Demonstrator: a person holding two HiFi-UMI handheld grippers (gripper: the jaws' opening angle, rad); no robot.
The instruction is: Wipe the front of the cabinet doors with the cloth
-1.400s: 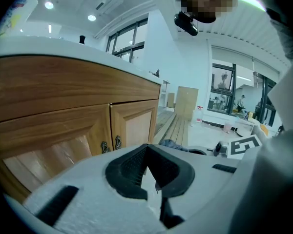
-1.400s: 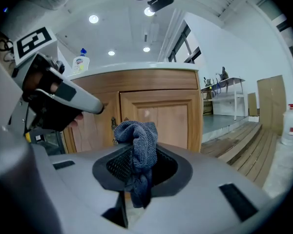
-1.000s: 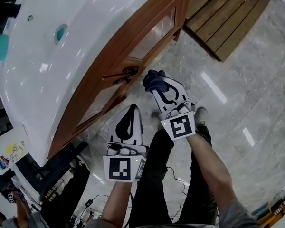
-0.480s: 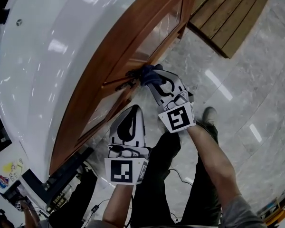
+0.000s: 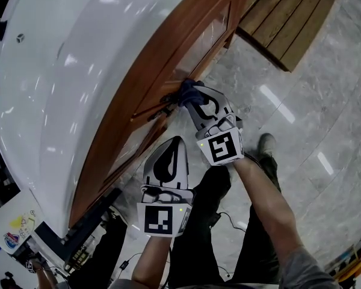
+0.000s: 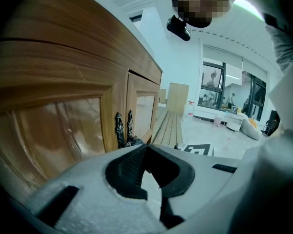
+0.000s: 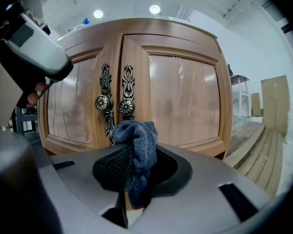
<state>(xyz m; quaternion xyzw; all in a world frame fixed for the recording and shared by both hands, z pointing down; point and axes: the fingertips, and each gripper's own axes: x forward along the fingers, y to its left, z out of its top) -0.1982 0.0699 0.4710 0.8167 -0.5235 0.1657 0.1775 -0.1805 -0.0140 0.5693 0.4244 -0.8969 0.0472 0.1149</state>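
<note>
A wooden cabinet with two glass-panelled doors (image 7: 185, 99) fills the right gripper view, with two ornate metal handles (image 7: 126, 104) at the middle seam. My right gripper (image 7: 134, 179) is shut on a dark blue cloth (image 7: 136, 143), which bunches up just in front of and below the handles. In the head view the cloth (image 5: 188, 93) touches the door front by the handles, with the right gripper (image 5: 200, 104) behind it. My left gripper (image 5: 170, 146) hangs lower and nearer to me, shut and with nothing in it. It points along the doors (image 6: 63, 130).
A white countertop (image 5: 78, 71) tops the cabinet. A slatted wooden platform (image 5: 289, 23) lies on the glossy marble floor (image 5: 307, 113) beyond the cabinet's far end. The person's legs and a shoe (image 5: 266, 142) are below the grippers. Cables trail on the floor at the bottom.
The right gripper has carried the cloth from out in front of the doors up to the door front at the handles. The left gripper has barely shifted.
</note>
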